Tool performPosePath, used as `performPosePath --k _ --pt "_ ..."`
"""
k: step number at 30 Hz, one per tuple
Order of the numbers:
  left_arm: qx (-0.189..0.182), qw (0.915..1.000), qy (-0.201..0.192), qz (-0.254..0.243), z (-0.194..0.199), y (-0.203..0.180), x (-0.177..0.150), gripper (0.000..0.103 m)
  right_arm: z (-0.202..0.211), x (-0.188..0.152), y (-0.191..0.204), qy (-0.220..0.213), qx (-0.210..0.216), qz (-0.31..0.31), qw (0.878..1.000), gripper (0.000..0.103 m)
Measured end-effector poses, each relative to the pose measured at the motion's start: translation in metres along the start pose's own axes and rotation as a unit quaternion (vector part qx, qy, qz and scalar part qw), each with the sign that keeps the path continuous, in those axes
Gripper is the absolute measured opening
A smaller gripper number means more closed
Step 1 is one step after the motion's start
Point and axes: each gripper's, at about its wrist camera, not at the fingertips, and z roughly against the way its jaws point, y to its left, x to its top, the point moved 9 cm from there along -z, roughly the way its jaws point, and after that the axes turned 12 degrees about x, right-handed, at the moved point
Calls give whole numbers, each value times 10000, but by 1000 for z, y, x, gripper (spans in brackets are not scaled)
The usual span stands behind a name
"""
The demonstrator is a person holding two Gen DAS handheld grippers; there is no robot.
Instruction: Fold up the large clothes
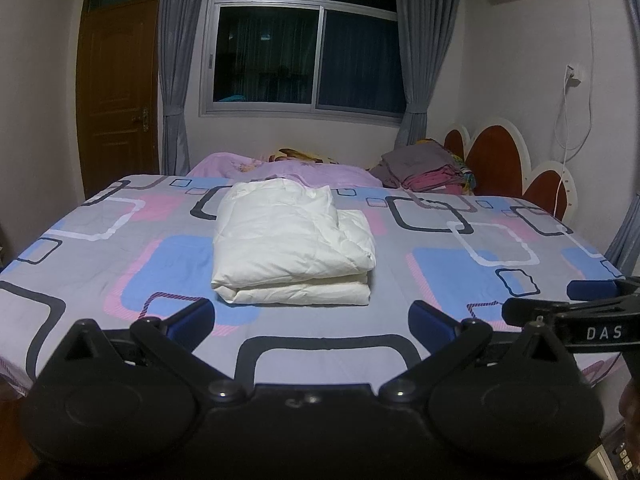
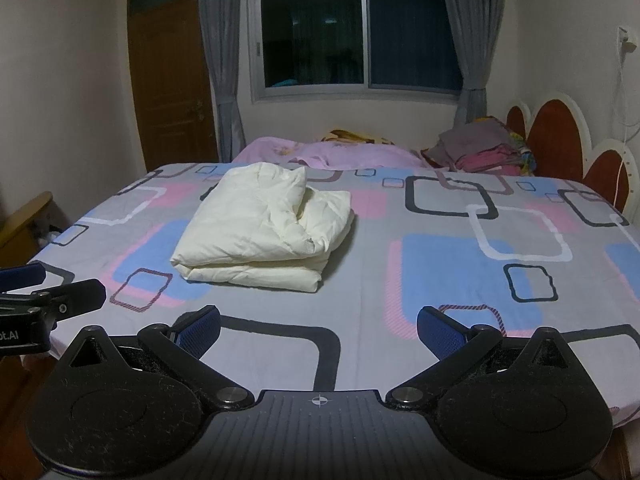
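A cream white padded garment (image 1: 290,244) lies folded into a thick rectangular bundle on the patterned bed sheet (image 1: 460,252). It also shows in the right wrist view (image 2: 260,228), left of centre. My left gripper (image 1: 312,320) is open and empty, above the bed's near edge, a short way in front of the bundle. My right gripper (image 2: 318,330) is open and empty, to the right of the bundle and nearer than it. The right gripper's fingers (image 1: 592,290) show at the right edge of the left wrist view.
A pink blanket (image 1: 288,170) and a pile of folded clothes (image 1: 424,172) lie at the far side of the bed by the red headboard (image 1: 496,160). A window with grey curtains (image 1: 176,64) and a brown door (image 1: 116,92) are behind.
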Motion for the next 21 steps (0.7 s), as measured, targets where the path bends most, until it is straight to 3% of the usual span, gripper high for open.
performPosePath --k 21 --pt "-48 10000 -52 -10 -2 5 1 103 1 2 2 -38 3 18 10000 103"
